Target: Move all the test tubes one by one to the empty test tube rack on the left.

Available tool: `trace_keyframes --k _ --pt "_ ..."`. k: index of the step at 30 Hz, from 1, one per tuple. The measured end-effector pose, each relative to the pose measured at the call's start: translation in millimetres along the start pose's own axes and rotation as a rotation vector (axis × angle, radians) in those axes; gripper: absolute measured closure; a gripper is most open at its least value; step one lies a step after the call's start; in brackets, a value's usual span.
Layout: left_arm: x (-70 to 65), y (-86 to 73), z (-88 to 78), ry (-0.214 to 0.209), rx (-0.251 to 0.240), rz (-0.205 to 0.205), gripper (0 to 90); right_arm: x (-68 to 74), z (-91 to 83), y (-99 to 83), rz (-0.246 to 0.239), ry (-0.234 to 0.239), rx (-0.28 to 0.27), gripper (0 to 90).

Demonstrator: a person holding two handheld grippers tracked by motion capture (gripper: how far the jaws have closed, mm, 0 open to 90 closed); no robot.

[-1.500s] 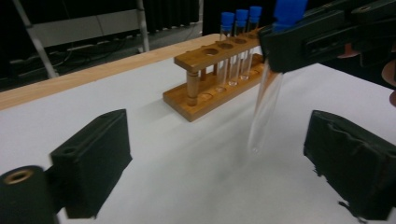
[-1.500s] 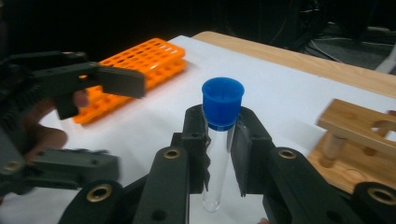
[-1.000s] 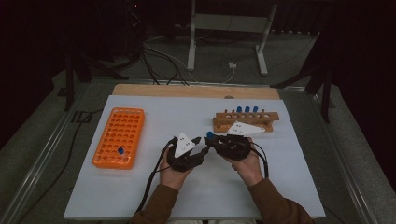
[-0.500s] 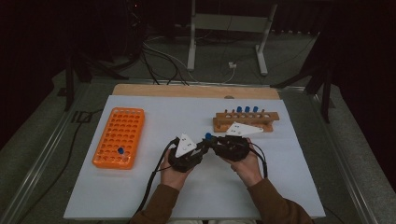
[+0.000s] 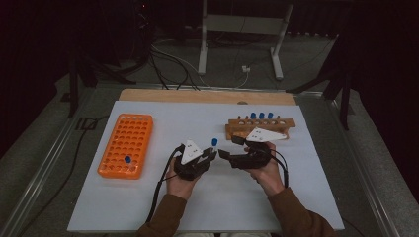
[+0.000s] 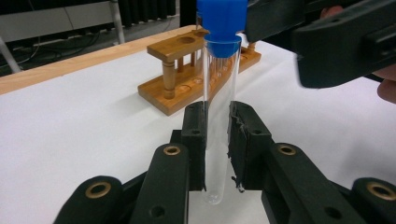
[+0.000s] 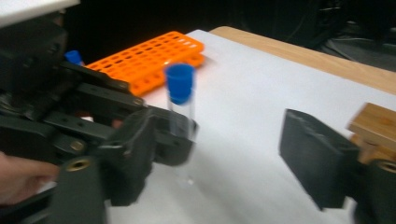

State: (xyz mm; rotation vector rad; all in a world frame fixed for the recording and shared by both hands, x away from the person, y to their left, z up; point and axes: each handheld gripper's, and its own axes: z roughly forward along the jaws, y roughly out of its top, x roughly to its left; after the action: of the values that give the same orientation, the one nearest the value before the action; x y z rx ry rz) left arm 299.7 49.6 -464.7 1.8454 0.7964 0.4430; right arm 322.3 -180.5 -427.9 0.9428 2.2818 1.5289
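High view: white table [image 5: 148,207], dark room.

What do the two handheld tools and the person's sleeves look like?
Both the left tool and the right tool are black with blocky jaws and brass-coloured pivot rivets. Each has a grey three-cornered plate on top and a black cable. The sleeves are brown.

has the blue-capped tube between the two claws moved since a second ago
No. In the high view the tube stands at the same spot in front of the wooden rack's left end. The left claw grips it; the right claw has just been opening off it.
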Motion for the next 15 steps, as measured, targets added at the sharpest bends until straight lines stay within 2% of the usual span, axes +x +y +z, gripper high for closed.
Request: trace_keyframes --k 2,10,15 --pt "1.8 -0.1 -2.4 0.006 -0.005 -0.009 78.2 -2.6 -1.9 -0.9 -0.002 -0.022 0.000 15.9" --pt "11.3 1.3 -16.5 0.029 -0.021 -0.023 78.1 -17.6 -10.2 -8.8 0.008 -0.099 0.018 3.8" --pt "19.0 2.2 -27.7 0.051 -0.031 -0.037 78.1 -28.6 -18.2 -15.8 0.024 -0.142 0.018 0.9"
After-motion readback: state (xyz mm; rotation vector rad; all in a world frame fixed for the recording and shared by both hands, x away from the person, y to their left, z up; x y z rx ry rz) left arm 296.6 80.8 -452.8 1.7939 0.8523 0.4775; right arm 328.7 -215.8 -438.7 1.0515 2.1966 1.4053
